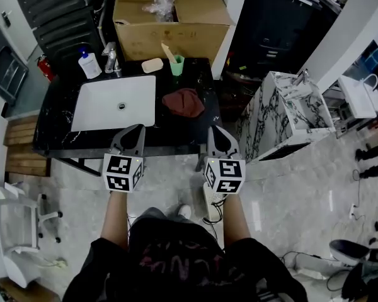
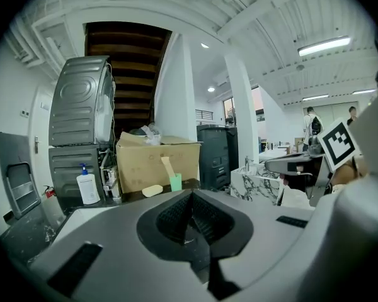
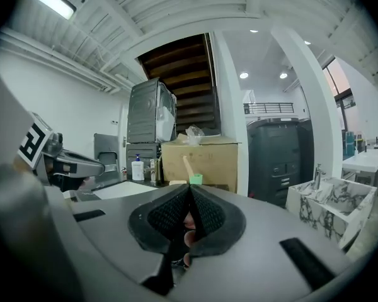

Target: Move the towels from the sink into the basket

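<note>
A dark red towel [image 1: 183, 102] lies crumpled on the black counter, just right of the white sink [image 1: 94, 109], whose basin shows nothing in it. My left gripper [image 1: 138, 128] [image 2: 191, 194] hovers over the counter's near edge in front of the sink, its jaws shut with nothing between them. My right gripper [image 1: 212, 129] [image 3: 190, 187] is level with it, a little nearer than the towel, also shut and holding nothing. No basket shows in any view.
At the back of the counter stand a soap bottle [image 1: 89, 63], a faucet [image 1: 111, 58], a soap bar [image 1: 152, 65] and a green cup [image 1: 177, 64]. A cardboard box [image 1: 170, 24] sits behind. A marble unit [image 1: 283, 115] is right, a white chair [image 1: 19, 225] left.
</note>
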Demonstrator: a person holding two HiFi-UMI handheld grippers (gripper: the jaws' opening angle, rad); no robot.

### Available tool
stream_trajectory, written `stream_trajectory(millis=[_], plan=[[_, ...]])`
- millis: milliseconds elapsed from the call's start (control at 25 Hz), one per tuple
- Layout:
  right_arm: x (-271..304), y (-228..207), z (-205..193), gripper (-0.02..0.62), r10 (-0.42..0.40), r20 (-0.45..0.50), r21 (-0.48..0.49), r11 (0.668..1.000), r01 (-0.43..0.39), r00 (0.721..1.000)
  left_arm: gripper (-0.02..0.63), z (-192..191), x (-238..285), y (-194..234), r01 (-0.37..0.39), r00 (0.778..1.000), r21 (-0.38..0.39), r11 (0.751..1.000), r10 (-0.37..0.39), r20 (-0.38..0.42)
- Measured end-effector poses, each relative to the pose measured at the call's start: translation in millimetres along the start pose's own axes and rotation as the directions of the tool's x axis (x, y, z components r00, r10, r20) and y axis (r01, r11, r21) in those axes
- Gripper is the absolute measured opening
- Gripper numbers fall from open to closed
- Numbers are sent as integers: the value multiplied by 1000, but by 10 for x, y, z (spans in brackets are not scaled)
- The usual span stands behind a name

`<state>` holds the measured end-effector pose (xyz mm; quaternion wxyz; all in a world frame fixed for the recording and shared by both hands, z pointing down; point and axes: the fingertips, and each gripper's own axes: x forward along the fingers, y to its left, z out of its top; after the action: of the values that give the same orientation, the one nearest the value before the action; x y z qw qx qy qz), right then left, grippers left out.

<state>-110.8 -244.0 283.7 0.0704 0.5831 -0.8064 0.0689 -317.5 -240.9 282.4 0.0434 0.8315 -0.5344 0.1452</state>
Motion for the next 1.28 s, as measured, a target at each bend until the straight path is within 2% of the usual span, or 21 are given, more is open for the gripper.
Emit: stream_trajectory(millis=[280,840,960,1280], plan=[[319,-2,3,15,22,-15,5,1000,-22,1000,15,51,240,172,-10,1000,-6,1000,10,-6],[1133,108,-227,15,-16,-97,25,1000,19,995,15,-126,1024,589,78,996,-29,996,-80,-44],[1245,163,-340,48,-2,-129,32,999,7,992,15,-213,1132,626,95,993,-40,995,-98,-59],[1556,348,-657,224,64,-220,63,997,-51,973,15,-409,1325,730,119,987,-50,992,-123,-103]])
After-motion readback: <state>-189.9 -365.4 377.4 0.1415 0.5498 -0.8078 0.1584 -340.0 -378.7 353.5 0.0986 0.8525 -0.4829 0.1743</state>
